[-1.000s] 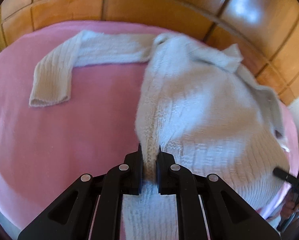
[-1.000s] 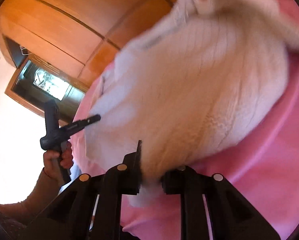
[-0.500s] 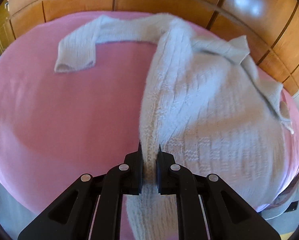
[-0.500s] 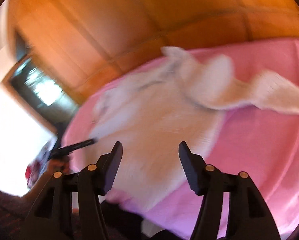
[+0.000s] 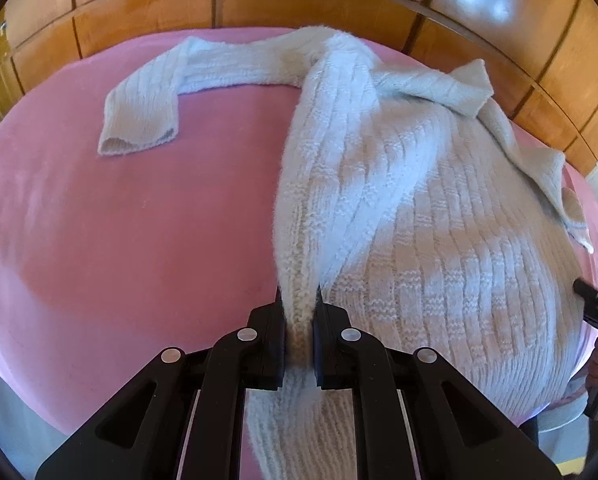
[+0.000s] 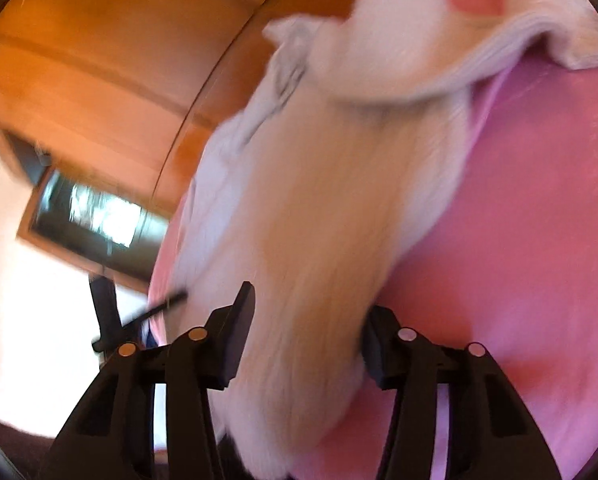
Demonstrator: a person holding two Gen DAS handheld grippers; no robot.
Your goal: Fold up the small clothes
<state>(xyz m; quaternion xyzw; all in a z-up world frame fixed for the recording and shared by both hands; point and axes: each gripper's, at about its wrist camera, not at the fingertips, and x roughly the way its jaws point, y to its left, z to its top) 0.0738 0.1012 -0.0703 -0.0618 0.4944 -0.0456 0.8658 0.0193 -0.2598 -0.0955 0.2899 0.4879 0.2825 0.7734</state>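
A bed [image 5: 99, 240] covered in a smooth pink sheet fills most of both wrist views, backed by glossy orange-brown wood panelling [image 5: 319, 4]. Spread across the right half of the bed, as the left camera sees it, lies a pale cream ribbed sweater [image 5: 439, 240]. Its body runs lengthwise away from the camera, hem nearest, neck and shoulders towards the panelling. One sleeve [image 5: 151, 108] reaches out to the left across bare pink sheet, bent at the elbow so the cuff points back towards the viewer. The other sleeve [image 5: 539, 156] lies crumpled along the sweater's far right edge.

The left tongs [image 5: 299, 320] are closed narrowly on the sweater's left hem corner, a ridge of knit pinched upright between the black fingers and rising from there up the sweater's left side.

The right tongs [image 6: 305, 328] appear in a strongly blurred view, their fingers set fairly wide with a thick bunch of the same sweater [image 6: 319, 240] lying between them. Whether the fingers actually press the cloth cannot be told through the blur. In the left view this tool shows only as a small dark shape at the sweater's right hem corner.

So both tongs sit at the near hem, one at each corner, with the sweater's long axis stretching straight ahead. The outstretched sleeve lies on the left tongs' side, which are likely the better placed to reach it.
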